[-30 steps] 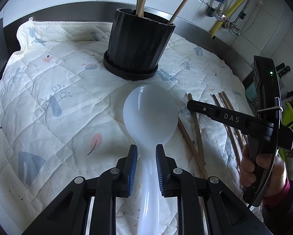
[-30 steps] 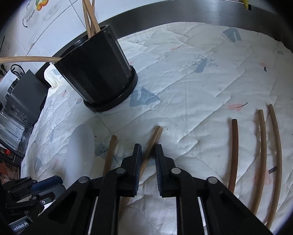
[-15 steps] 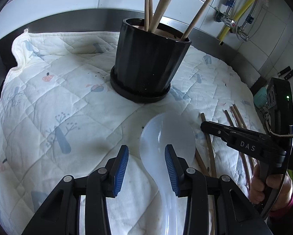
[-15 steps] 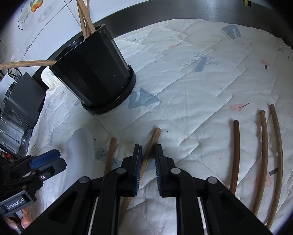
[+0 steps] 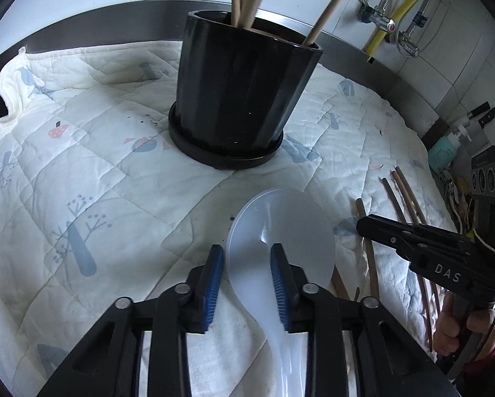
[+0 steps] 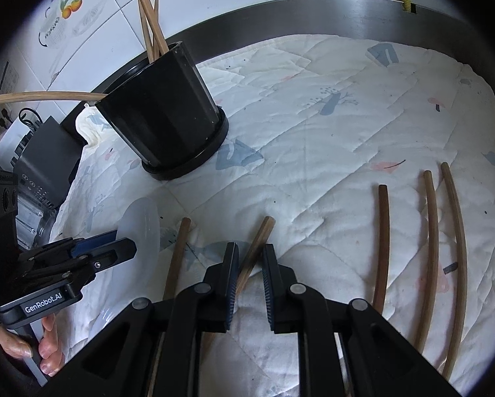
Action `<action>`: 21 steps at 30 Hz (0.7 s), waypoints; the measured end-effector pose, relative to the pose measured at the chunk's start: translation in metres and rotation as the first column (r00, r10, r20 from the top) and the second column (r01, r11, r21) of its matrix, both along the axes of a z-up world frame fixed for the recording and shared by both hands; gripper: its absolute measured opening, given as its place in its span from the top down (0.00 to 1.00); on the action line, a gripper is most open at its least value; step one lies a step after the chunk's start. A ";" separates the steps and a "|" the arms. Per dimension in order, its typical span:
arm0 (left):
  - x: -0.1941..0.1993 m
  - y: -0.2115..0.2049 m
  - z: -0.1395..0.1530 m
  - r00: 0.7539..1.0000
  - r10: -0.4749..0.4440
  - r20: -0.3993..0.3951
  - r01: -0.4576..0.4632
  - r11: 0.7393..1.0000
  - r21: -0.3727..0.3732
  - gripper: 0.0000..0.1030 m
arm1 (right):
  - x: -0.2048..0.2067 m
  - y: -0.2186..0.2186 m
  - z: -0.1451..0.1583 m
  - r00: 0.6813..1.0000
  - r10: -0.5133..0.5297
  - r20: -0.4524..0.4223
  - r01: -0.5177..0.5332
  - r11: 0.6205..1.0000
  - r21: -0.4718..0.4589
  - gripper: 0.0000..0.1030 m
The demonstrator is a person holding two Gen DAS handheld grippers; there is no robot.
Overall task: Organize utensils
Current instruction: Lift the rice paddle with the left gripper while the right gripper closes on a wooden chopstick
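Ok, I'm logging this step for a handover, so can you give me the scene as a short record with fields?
holder: black pot, upright on quilted cloth, wooden chopsticks standing inside
spoon: white spoon, lying on cloth
left gripper: jaws just closing around spoon; grip unclear
right gripper: narrow gap over one chopstick, not pressing it
loose chopsticks: five on cloth

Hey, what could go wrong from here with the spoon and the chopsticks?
The left gripper, jaws just closing, sits off-centre around the white spoon by its bowl; it may twist or slip.
Chopsticks lean across the black holder; the spoon could snag on them.
The right gripper is close beside; the two could collide.
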State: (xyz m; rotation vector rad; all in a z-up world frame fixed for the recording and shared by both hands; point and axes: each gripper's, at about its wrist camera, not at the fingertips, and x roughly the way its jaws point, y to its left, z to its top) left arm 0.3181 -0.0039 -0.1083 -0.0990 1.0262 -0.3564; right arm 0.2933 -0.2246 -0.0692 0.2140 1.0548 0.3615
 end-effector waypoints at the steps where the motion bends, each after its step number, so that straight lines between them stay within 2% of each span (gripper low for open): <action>1: 0.000 -0.002 0.000 1.000 -0.001 0.005 0.001 1.000 0.007 0.77 | 0.000 -0.001 -0.001 1.000 0.000 -0.003 0.000 1.000 0.006 0.84; 6: 0.001 -0.004 0.002 1.000 0.000 0.025 -0.001 1.000 0.013 0.84 | 0.001 -0.001 -0.001 1.000 0.005 -0.020 -0.005 1.000 0.019 0.83; 10: 0.000 -0.006 0.004 1.000 -0.011 0.029 0.010 1.000 0.017 0.85 | 0.002 0.000 -0.001 1.000 0.010 -0.029 -0.009 1.000 0.021 0.83; 21: 0.013 0.000 0.004 0.997 -0.016 -0.077 0.014 0.999 -0.031 0.83 | 0.011 -0.001 -0.005 0.996 0.019 -0.087 -0.013 0.998 0.061 0.84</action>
